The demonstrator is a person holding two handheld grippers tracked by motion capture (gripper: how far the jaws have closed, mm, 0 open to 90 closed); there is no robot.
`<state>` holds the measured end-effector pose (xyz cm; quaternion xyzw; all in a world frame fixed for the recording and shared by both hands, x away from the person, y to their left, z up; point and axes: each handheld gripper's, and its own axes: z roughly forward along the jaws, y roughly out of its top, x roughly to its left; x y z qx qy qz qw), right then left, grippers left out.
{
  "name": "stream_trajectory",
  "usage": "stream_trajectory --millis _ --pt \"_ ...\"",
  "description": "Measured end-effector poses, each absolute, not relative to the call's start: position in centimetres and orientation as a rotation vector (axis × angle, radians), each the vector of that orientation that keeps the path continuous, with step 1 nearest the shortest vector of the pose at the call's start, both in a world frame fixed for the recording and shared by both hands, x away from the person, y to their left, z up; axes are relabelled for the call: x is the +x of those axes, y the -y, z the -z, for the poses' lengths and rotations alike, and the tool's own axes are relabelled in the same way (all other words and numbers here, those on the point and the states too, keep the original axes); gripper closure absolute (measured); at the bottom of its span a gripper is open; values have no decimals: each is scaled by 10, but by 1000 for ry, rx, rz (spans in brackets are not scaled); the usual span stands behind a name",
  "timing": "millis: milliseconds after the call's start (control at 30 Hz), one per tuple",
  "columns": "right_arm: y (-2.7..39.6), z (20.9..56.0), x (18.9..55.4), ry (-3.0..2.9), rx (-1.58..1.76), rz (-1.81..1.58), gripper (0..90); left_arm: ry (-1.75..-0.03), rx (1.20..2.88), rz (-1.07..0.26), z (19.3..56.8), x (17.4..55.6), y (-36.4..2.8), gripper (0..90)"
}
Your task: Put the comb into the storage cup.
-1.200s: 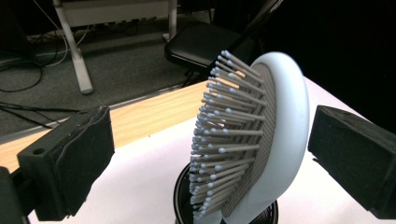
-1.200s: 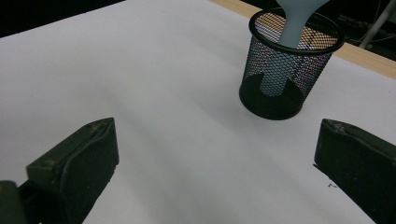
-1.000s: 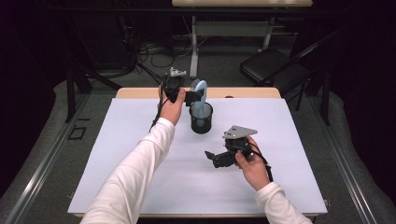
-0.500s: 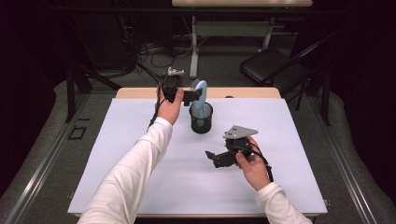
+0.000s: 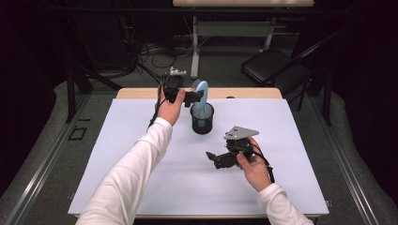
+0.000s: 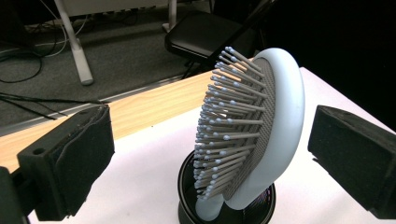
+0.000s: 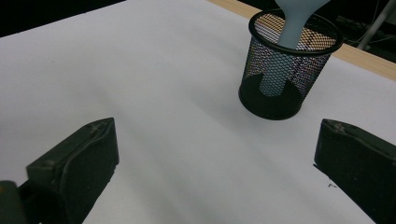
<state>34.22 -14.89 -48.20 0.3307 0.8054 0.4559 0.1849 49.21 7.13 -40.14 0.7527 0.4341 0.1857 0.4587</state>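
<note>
A light blue hairbrush (image 5: 202, 90) stands handle-down in a black mesh cup (image 5: 202, 120) at the back middle of the white table cover. My left gripper (image 5: 191, 96) is at the brush head, open. In the left gripper view the bristled head (image 6: 261, 121) rises from the cup (image 6: 224, 212) between the wide-apart pads (image 6: 70, 158), touching neither. My right gripper (image 5: 217, 159) hovers low over the cover in front of the cup, open and holding nothing. In the right gripper view the cup (image 7: 289, 74) with the brush handle (image 7: 294, 21) stands ahead of that gripper (image 7: 219, 163).
The white cover (image 5: 141, 140) lies over a wooden table whose bare far edge (image 5: 141, 93) shows behind it. A black folding chair (image 5: 272, 65) and desk legs (image 5: 195, 42) stand on the floor beyond the table.
</note>
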Motion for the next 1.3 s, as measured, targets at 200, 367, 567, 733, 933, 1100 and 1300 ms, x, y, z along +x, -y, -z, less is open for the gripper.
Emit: stream_trajectory --millis 200,367,567,733,933,1100,1300 --pt "149 482 342 -2269 931 -1283 0 -1059 1883 -450 397 491 -70 9" --pt "150 482 342 -2269 933 -1281 0 -1046 1904 -446 393 490 -71 10" --pt "150 482 343 -2269 933 -1281 0 -1037 1924 -447 387 488 -72 12" --pt "150 482 343 -2269 933 -1283 0 -1030 1935 -446 382 486 -73 14" --pt "150 482 343 -2268 934 -1280 0 -1023 1958 -440 376 484 -76 20" --pt "150 482 343 -2267 935 -1279 0 -1016 1969 -434 371 481 -78 21" --pt "150 482 343 -2266 932 -1280 0 -1008 1985 -417 367 478 -79 24"
